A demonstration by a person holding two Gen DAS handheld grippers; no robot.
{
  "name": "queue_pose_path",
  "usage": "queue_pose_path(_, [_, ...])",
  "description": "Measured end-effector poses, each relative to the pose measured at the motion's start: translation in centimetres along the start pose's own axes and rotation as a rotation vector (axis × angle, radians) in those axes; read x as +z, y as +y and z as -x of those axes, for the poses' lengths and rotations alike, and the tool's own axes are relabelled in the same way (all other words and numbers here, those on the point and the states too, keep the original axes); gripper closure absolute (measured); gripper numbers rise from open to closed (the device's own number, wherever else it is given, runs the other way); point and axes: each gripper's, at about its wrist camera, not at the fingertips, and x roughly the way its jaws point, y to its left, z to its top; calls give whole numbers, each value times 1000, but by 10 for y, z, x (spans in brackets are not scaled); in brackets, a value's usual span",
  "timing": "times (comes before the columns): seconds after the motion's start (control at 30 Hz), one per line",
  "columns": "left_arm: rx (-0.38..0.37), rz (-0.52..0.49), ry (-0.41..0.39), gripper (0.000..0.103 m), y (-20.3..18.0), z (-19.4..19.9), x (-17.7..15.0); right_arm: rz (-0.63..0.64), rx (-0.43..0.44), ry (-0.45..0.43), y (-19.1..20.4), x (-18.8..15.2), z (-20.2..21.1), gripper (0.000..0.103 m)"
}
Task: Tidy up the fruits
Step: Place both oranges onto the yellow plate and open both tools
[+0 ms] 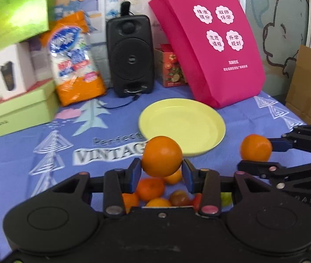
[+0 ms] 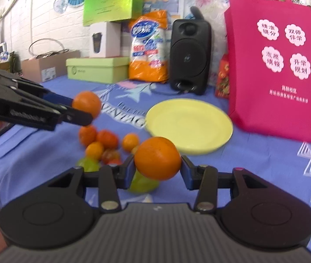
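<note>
My left gripper (image 1: 161, 169) is shut on an orange (image 1: 162, 156) and holds it above the table, in front of the empty yellow plate (image 1: 181, 125). My right gripper (image 2: 157, 168) is shut on another orange (image 2: 157, 158), also lifted, near the plate (image 2: 189, 126). Each gripper shows in the other's view: the right one (image 1: 257, 153) with its orange (image 1: 255, 147) at the right, the left one (image 2: 83, 109) with its orange (image 2: 86, 103) at the left. A pile of several small fruits (image 2: 102, 146) lies on the blue cloth below the left gripper, and it shows under my left fingers (image 1: 155, 194).
A pink tote bag (image 1: 208, 43), a black speaker (image 1: 130, 54), an orange-and-white packet (image 1: 74, 59) and green boxes (image 1: 17, 114) stand along the back of the table. A cardboard box (image 1: 308, 87) is at the far right. A green fruit (image 2: 142, 183) lies under my right gripper.
</note>
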Motion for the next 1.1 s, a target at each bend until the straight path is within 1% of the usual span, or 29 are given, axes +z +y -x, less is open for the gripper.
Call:
queue_pose_path(0.07, [-22, 16, 32, 63, 0, -23, 15, 2, -12, 2, -9, 11, -12, 60])
queue_pose_path(0.23, [-27, 1, 92, 63, -3, -79, 39, -24, -25, 46, -33, 31, -57, 60])
queue_pose_path(0.3, [-21, -2, 112, 67, -4, -100, 44, -38, -26, 71, -42, 34, -75, 60])
queue_pose_path(0.43, [-35, 11, 132, 68, 1, -122, 48, -63, -20, 109, -56, 33, -103, 60])
queue_pose_path(0.53, [-23, 20, 160, 67, 8, -137, 50, -66, -18, 135, -60, 31, -118, 60])
queue_pose_path(0.63, [-20, 24, 151, 65, 14, -133, 49, -67, -19, 132, -63, 29, -123, 59])
queue_pose_path(0.67, [-10, 23, 147, 62, 15, -129, 48, -72, -15, 127, -64, 28, -122, 57])
queue_pose_path(0.7, [2, 23, 141, 61, 16, -124, 48, -76, -16, 121, -64, 28, -119, 53])
queue_pose_path(0.8, [20, 38, 123, 60, 19, -103, 44, -86, -24, 100, -66, 29, -108, 52])
queue_pose_path(0.83, [23, 45, 114, 56, 19, -94, 43, -90, -23, 91, -66, 29, -103, 52])
queue_pose_path(0.87, [28, 51, 101, 48, 20, -84, 42, -91, -21, 84, -66, 29, -97, 52])
queue_pose_path(0.93, [38, 57, 76, 42, 20, -64, 37, -91, -23, 70, -63, 29, -84, 52])
queue_pose_path(1.1, [67, 58, 48, 42, 15, -23, 21, -96, -14, 39, -49, 21, -49, 52])
